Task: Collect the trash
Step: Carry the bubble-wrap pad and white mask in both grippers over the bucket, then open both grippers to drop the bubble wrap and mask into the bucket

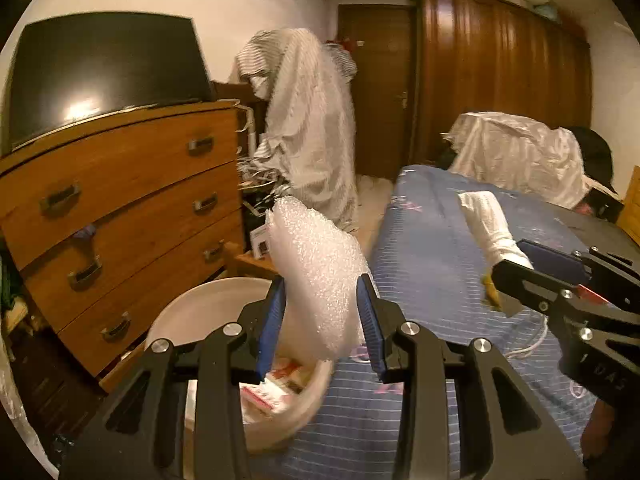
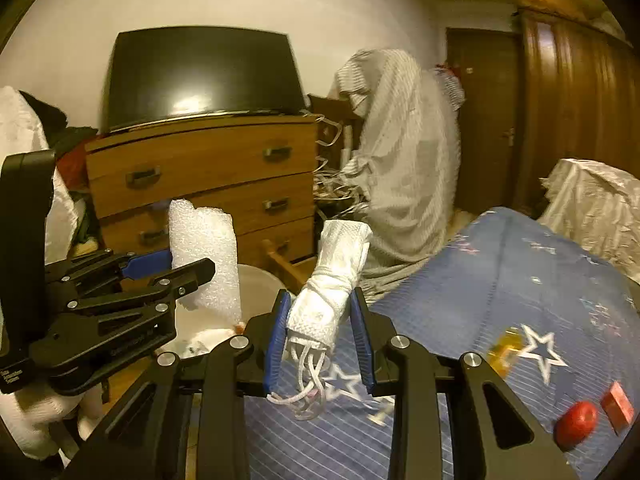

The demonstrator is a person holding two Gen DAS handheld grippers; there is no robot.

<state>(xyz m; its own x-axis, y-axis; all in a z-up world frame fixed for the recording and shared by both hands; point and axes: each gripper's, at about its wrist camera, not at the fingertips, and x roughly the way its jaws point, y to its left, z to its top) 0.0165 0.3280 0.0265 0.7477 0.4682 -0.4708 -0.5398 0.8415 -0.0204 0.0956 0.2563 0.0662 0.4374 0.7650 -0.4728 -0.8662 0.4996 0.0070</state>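
Note:
My left gripper [image 1: 322,312] is shut on a sheet of white foam wrap [image 1: 316,276] and holds it over the rim of a white bin [image 1: 192,312] beside the bed. The bin holds red and white packaging [image 1: 276,384]. My right gripper [image 2: 320,332] is shut on a rolled white mesh bag [image 2: 332,280] with cords hanging below it, above the edge of the blue star-print bedspread [image 2: 520,280]. The left gripper [image 2: 192,268] and its foam wrap [image 2: 204,256] show at the left of the right wrist view, over the bin [image 2: 260,280]. The right gripper [image 1: 520,264] and mesh bag [image 1: 488,224] show in the left wrist view.
A wooden chest of drawers [image 1: 120,208] with a black TV [image 1: 104,68] stands behind the bin. A cloth-draped pile [image 1: 304,120] and dark wardrobe [image 1: 500,80] are beyond. On the bed lie a red round object [image 2: 576,420], a red block [image 2: 618,404] and a yellow wrapper [image 2: 506,346].

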